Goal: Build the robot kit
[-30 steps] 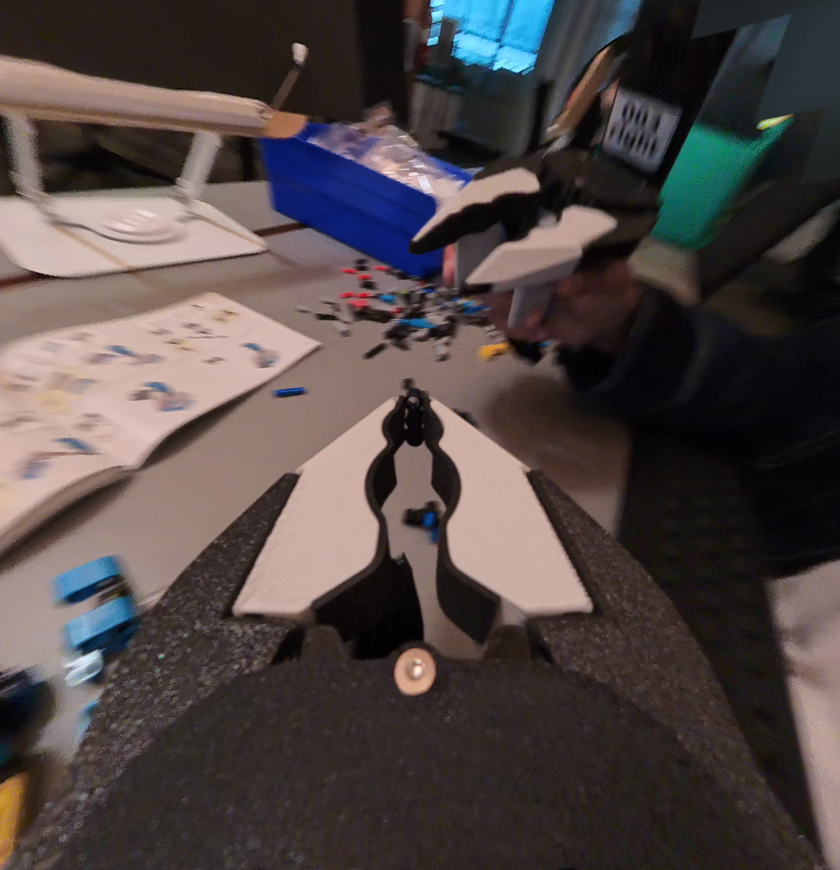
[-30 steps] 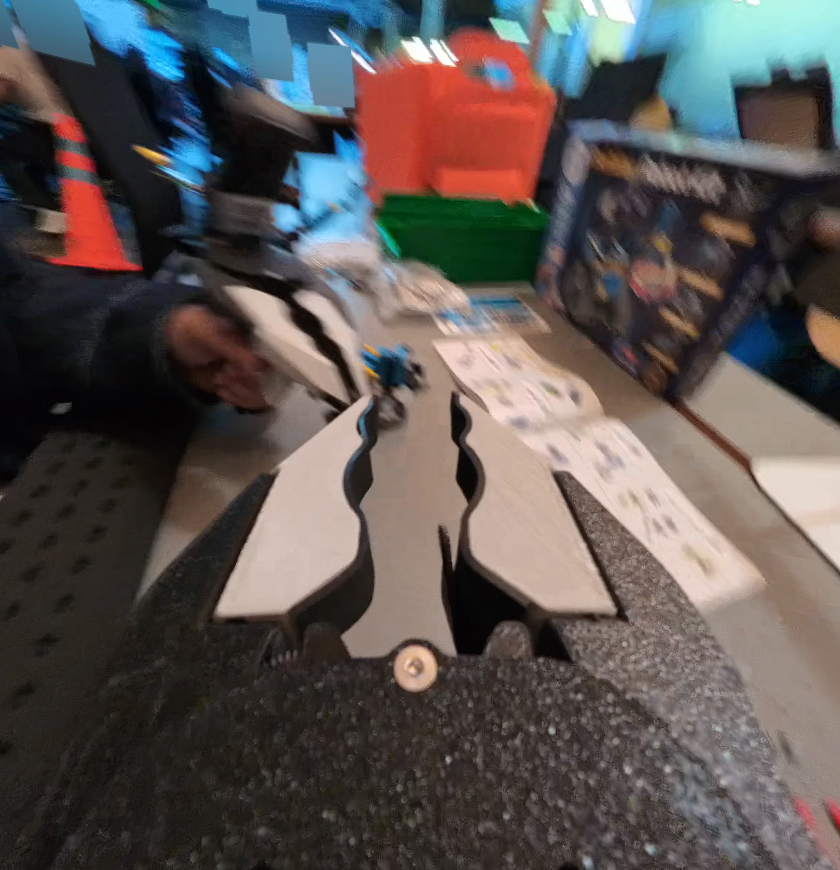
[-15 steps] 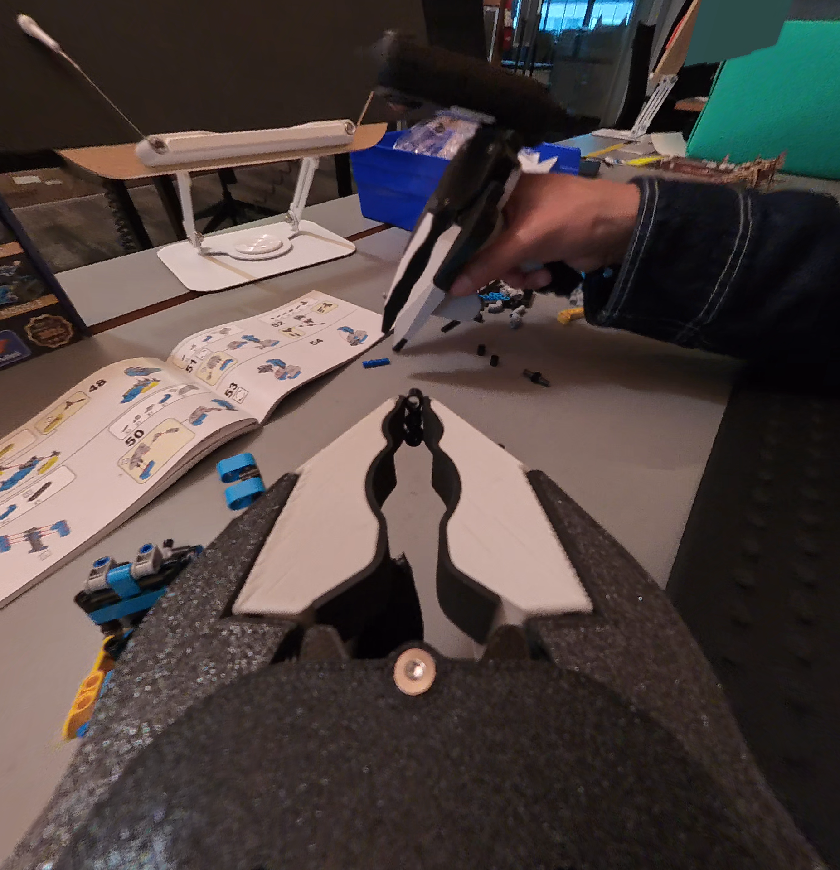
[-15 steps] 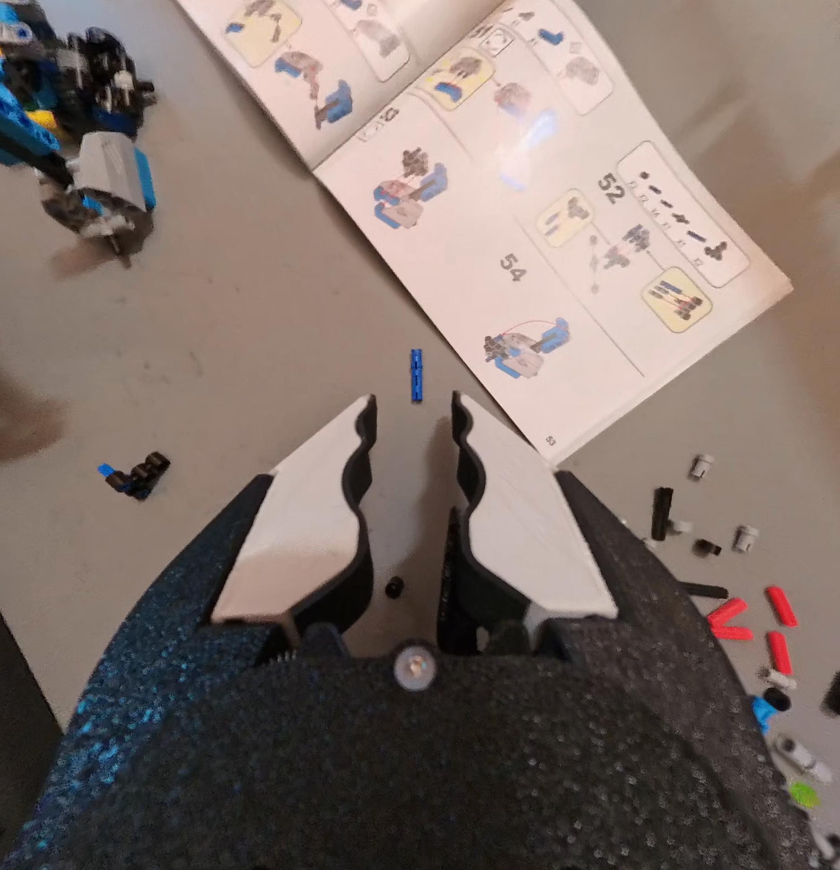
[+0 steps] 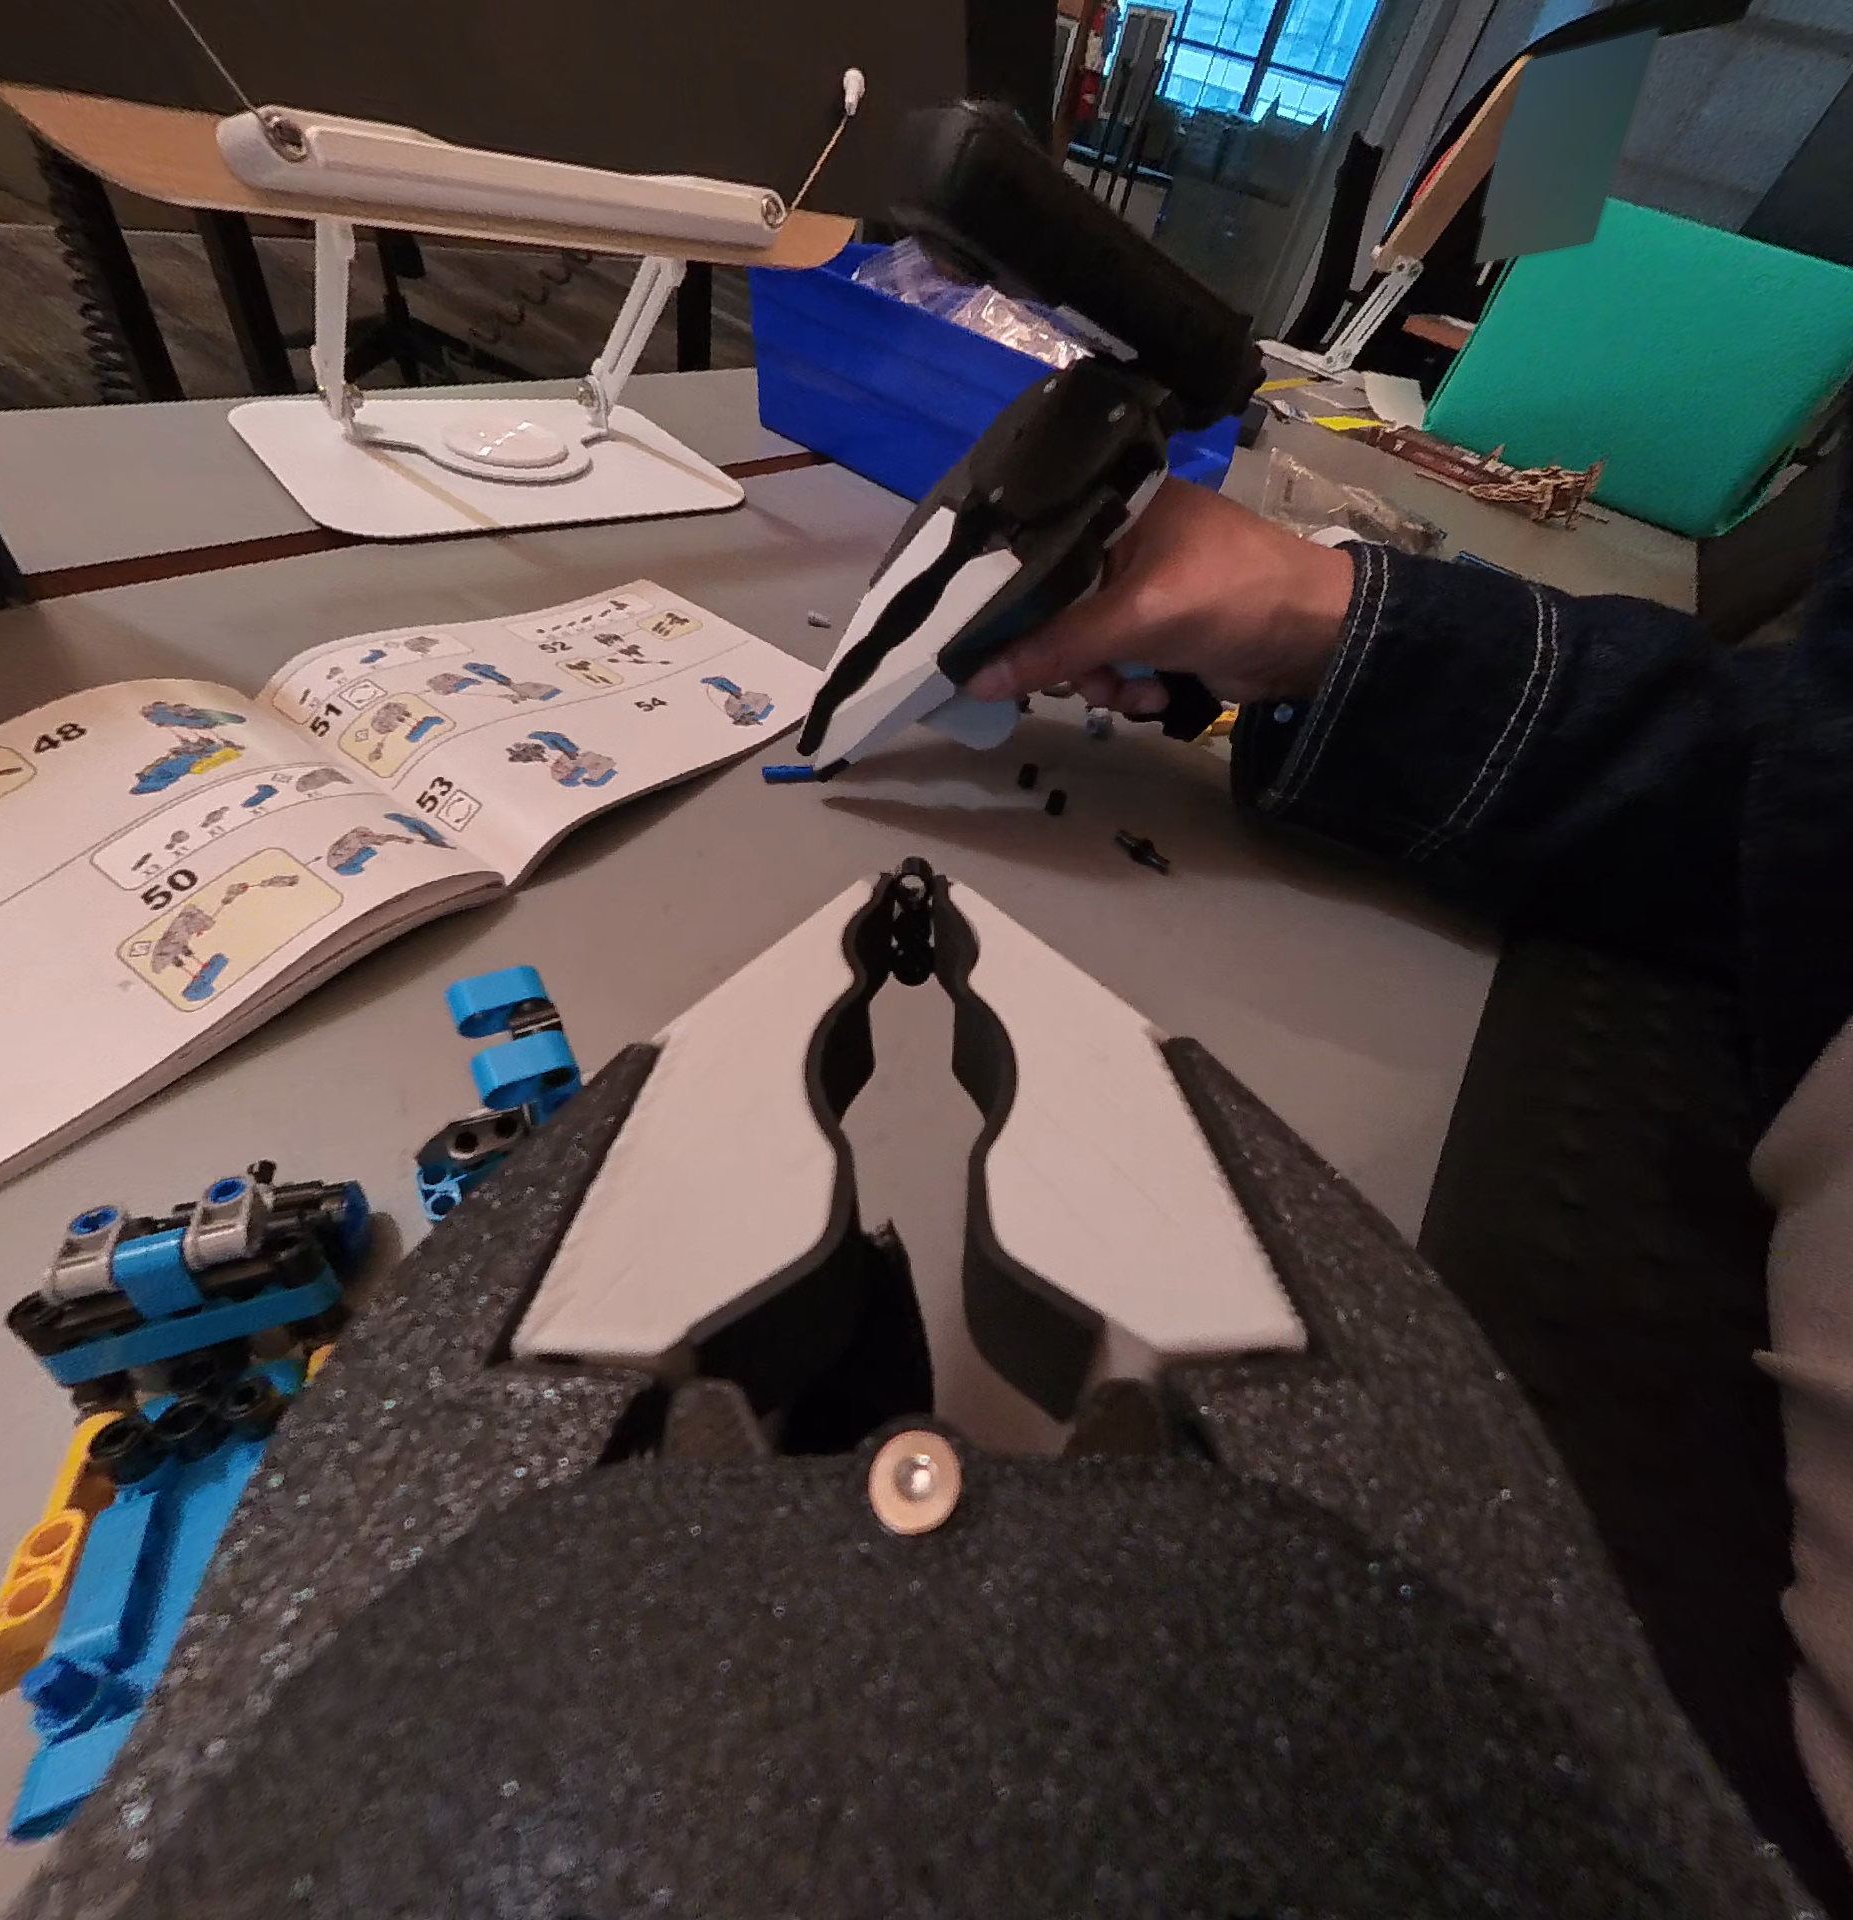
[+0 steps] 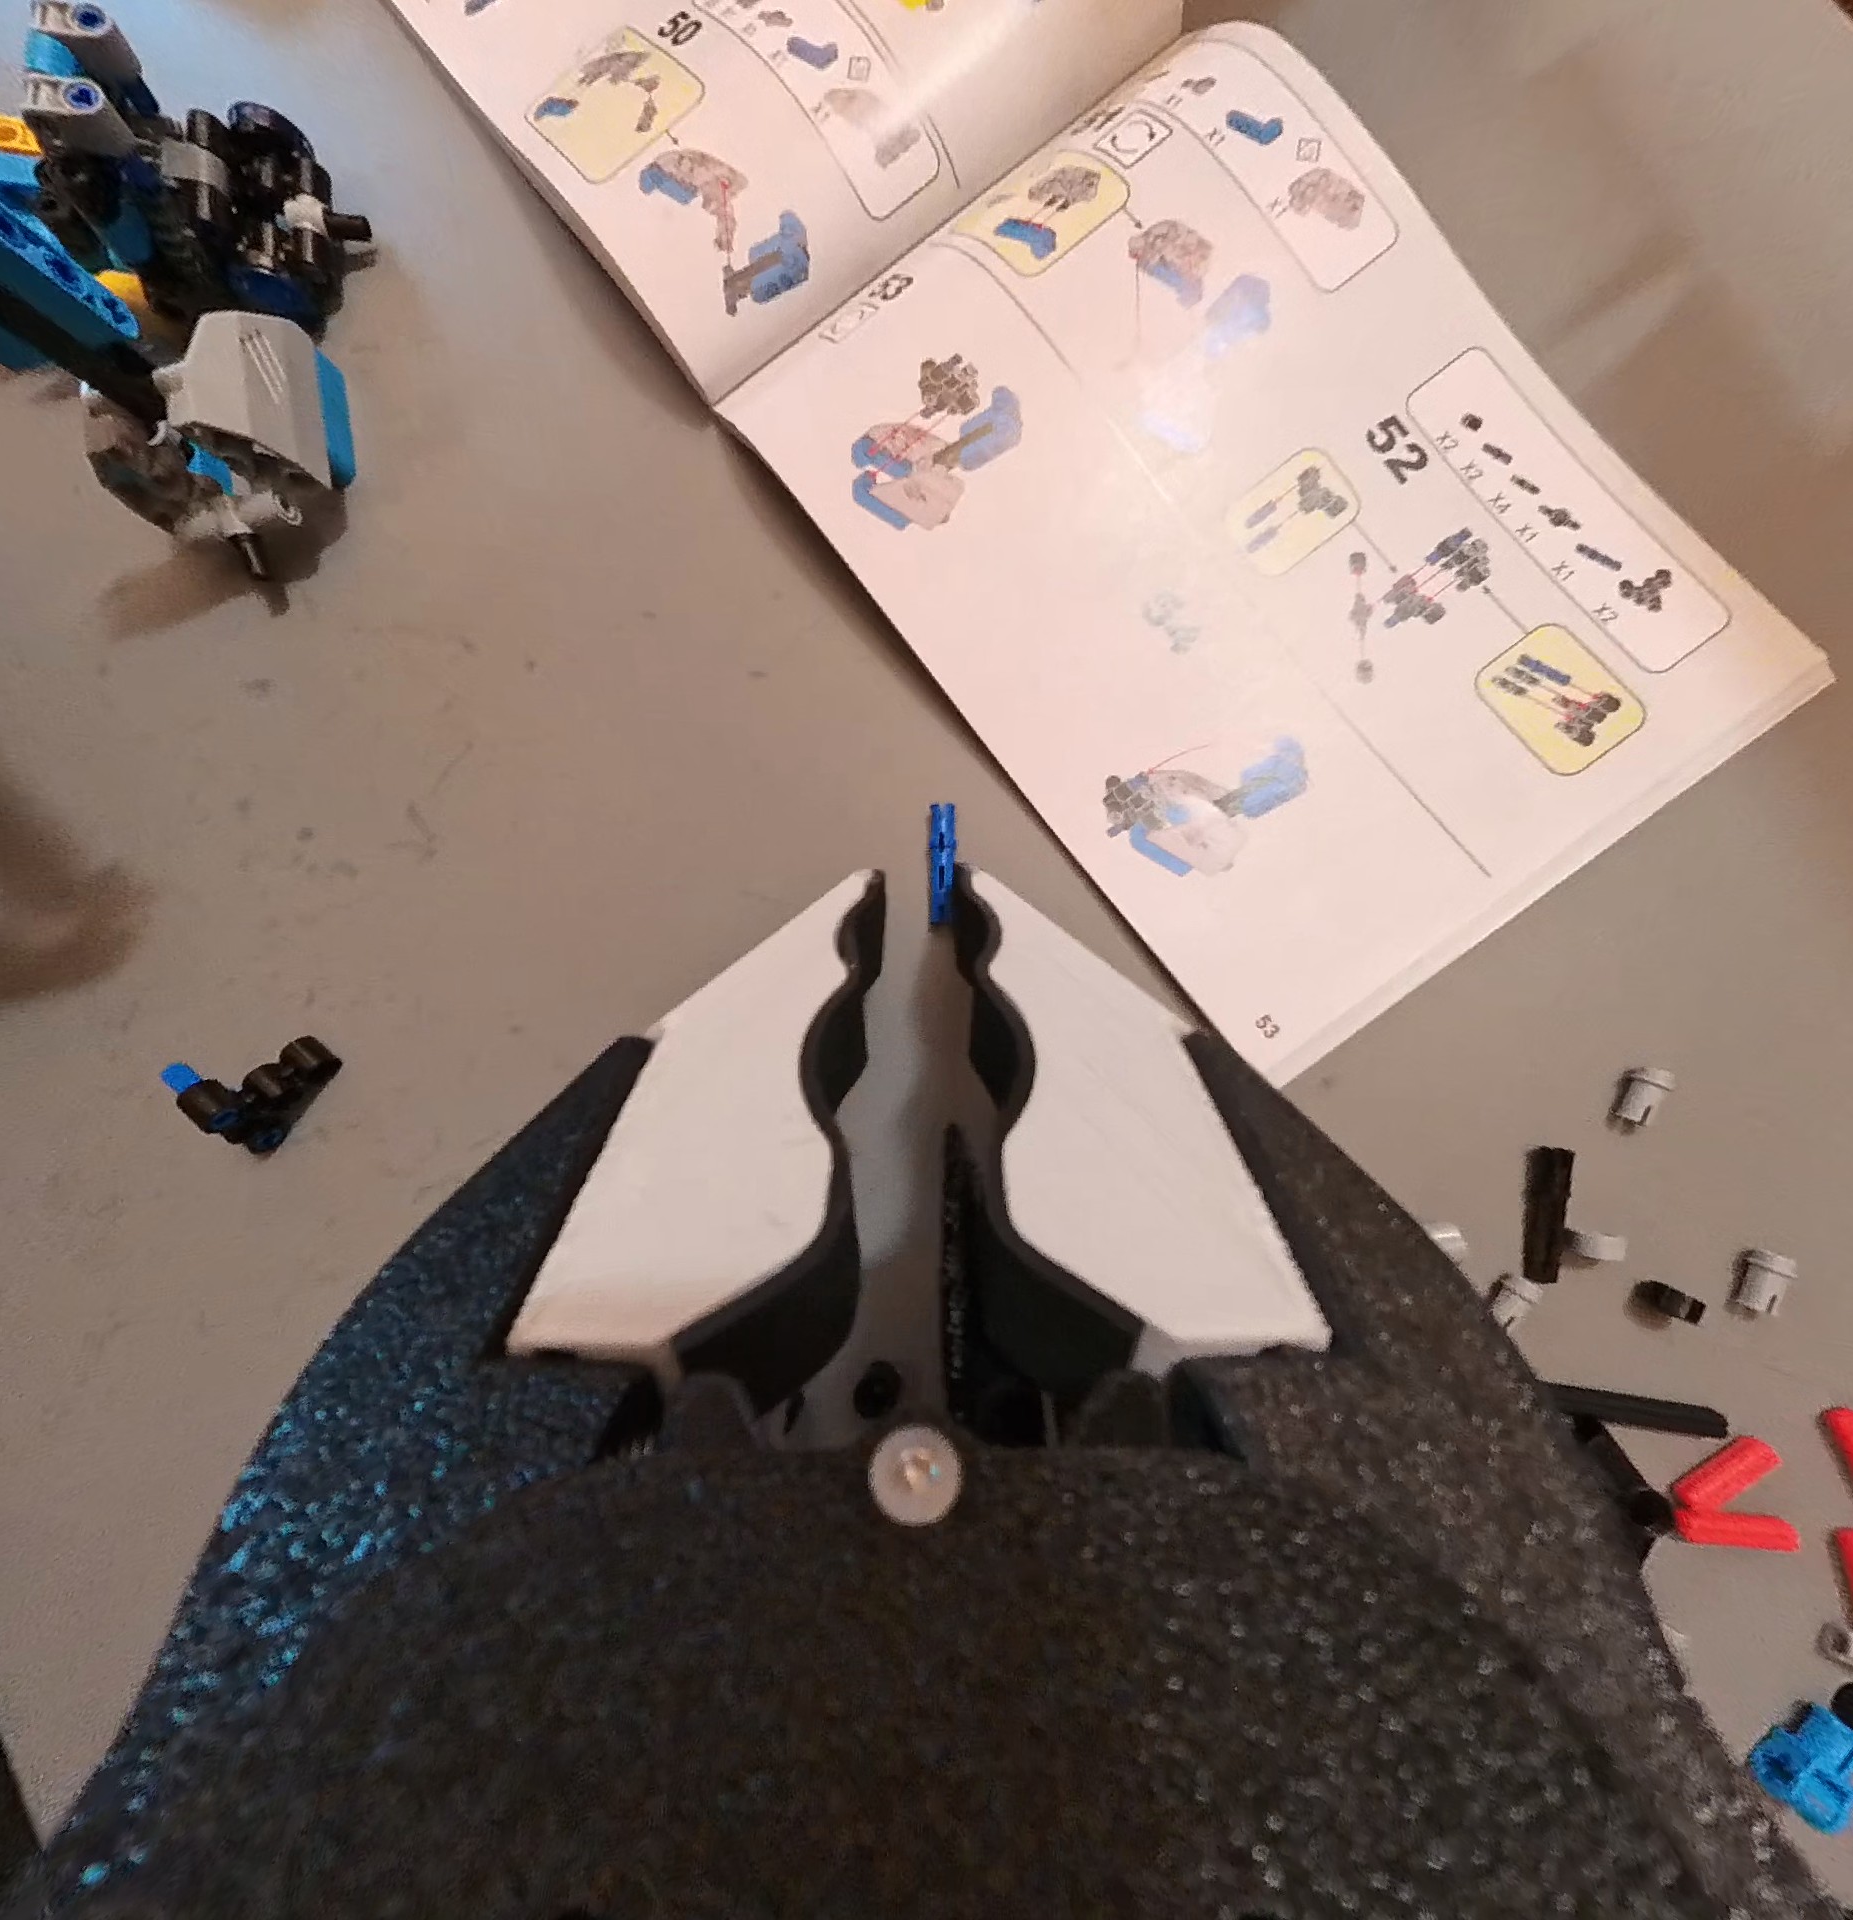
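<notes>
Your right hand-held gripper (image 6: 920, 894) straddles one blue pin (image 6: 941, 862), jaws still parted, pin pointing to 12 o'clock; your left hand-held gripper (image 5: 911, 914) pinches one black piece (image 5: 909, 928).

Readable print stands only on the open white paper instruction booklet (image 5: 382, 769) (image 6: 1213, 468), lying near the grey counter's (image 6: 589, 727) far edge: bold step numbers, small quantity marks beside part drawings, and a corner page number.
</notes>
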### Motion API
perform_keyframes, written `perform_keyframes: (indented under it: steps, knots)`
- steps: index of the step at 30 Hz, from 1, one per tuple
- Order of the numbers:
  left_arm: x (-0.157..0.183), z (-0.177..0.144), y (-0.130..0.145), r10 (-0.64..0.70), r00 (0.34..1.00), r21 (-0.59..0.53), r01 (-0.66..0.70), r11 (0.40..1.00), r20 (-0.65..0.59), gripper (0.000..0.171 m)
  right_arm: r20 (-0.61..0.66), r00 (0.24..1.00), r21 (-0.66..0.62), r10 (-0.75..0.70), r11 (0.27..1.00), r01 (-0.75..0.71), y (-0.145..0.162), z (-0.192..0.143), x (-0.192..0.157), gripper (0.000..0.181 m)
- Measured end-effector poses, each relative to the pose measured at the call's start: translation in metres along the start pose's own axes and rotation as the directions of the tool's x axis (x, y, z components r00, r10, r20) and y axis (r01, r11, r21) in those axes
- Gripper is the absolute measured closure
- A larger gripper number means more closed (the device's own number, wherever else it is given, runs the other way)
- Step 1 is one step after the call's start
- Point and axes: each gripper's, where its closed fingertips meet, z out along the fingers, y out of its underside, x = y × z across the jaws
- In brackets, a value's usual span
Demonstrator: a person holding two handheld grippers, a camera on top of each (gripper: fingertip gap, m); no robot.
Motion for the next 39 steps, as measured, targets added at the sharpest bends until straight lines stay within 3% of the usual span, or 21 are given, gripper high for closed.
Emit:
perform_keyframes:
  steps: [7,10,13,15,22,30,32,39]
  knots:
    - [0.000,0.001,0.001,-0.011,1.000,-0.009,0.011,1.000,-0.005,0.165,0.011,0.999,0.011,0.035,0.999,-0.035,0.000,-0.006,0.004,0.161]
    - [-0.001,0.001,0.001,-0.017,1.000,-0.007,0.017,1.000,-0.002,0.164,-0.051,0.997,-0.114,0.049,0.992,-0.055,0.013,-0.002,0.008,0.159]
    - [-0.002,0.001,0.002,-0.019,1.000,-0.010,0.019,1.000,0.003,0.164,-0.155,0.987,-0.164,0.040,0.984,-0.066,0.001,-0.010,0.010,0.162]
    - [-0.002,0.001,0.002,-0.019,1.000,-0.012,0.020,1.000,0.003,0.165,-0.150,0.989,-0.249,0.018,0.967,-0.055,0.000,-0.009,0.003,0.157]
    - [-0.002,-0.001,0.001,-0.031,1.000,0.001,0.031,1.000,-0.002,0.164,-0.193,0.973,-0.377,-0.128,0.925,0.047,-0.006,-0.003,0.003,0.164]
    - [-0.002,-0.003,-0.001,-0.064,0.998,0.018,0.065,0.998,-0.023,0.165,-0.186,0.971,-0.475,-0.153,0.879,0.047,0.009,0.003,0.009,0.170]
    - [-0.001,-0.003,-0.001,-0.070,0.997,0.017,0.070,0.997,-0.027,0.165,-0.135,0.983,-0.445,-0.124,0.894,0.051,0.006,0.008,0.000,0.178]
    - [-0.001,-0.001,0.002,-0.063,0.998,0.005,0.063,0.998,-0.022,0.164,-0.090,0.991,-0.446,-0.103,0.893,0.052,0.006,0.008,0.001,0.176]
